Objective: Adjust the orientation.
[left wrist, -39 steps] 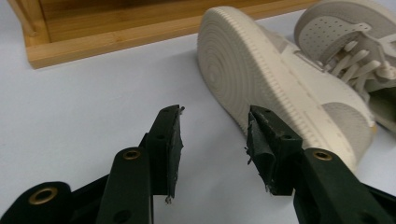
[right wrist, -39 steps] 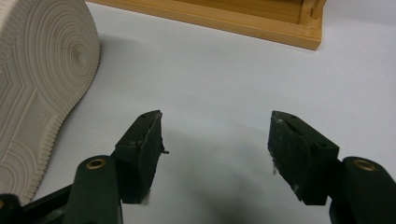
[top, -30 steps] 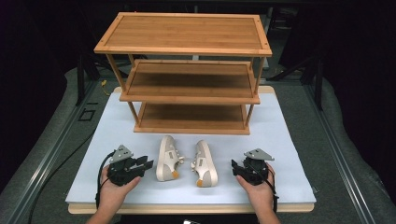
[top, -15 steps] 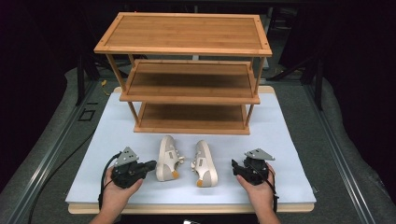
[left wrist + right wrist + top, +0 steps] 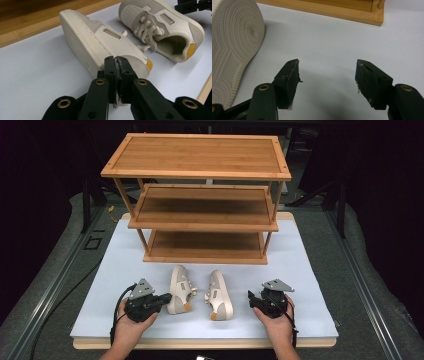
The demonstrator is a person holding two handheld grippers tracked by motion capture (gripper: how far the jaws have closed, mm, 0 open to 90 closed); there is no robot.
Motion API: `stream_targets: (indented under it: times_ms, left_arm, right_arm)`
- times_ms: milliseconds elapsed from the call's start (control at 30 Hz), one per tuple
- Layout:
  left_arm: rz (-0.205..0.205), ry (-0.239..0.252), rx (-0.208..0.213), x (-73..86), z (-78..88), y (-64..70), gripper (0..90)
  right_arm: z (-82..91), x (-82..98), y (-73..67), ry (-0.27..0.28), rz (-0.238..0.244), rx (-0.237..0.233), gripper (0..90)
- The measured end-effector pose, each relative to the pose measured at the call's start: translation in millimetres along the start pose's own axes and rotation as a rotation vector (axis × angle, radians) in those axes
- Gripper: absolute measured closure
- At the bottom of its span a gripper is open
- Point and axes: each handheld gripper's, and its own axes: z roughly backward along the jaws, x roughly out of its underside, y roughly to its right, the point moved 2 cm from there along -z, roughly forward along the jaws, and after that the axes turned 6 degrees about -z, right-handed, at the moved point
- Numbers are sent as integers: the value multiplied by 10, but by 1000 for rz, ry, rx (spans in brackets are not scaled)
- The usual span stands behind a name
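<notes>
Left gripper (image 5: 118, 61): its jaws have just been closing and are now being held together, pad against pad, with nothing seen between them. In the left gripper view the tips are being pointed at the heel end of the near shoe (image 5: 100, 47), just short of it; whether contact is being made cannot be told. In the high view this gripper (image 5: 162, 300) is being held in the person's left hand (image 5: 131, 327) just beside that same shoe (image 5: 180, 289).

Right gripper (image 5: 327, 72): jaws are being kept wide apart over the bare white mat (image 5: 332, 45), nothing between them. In the high view it (image 5: 252, 301) is being held in the right hand (image 5: 275, 322), near the second shoe (image 5: 219, 295) but apart from it. That shoe's ribbed sole (image 5: 232, 50) is being shown at the left edge of the right gripper view.

Both shoes are lying on their sides on the mat (image 5: 310, 270), side by side, openings facing each other, in front of the wooden three-shelf rack (image 5: 200, 195). The rack's shelves are being left bare.
</notes>
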Motion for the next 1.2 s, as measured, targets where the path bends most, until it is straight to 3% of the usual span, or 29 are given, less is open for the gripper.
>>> stream_targets:
  times_ms: [600,800,1200]
  left_arm:
    - [18,1,4,57,43,-74,856]
    - [17,1,-12,78,61,-82,857]
    - [51,-51,-48,191,136,-241,855]
  right_arm:
    - [7,2,18,1,-20,1,354]
    - [22,-3,31,9,-17,0,354]
    - [44,-13,24,33,-28,-1,376]
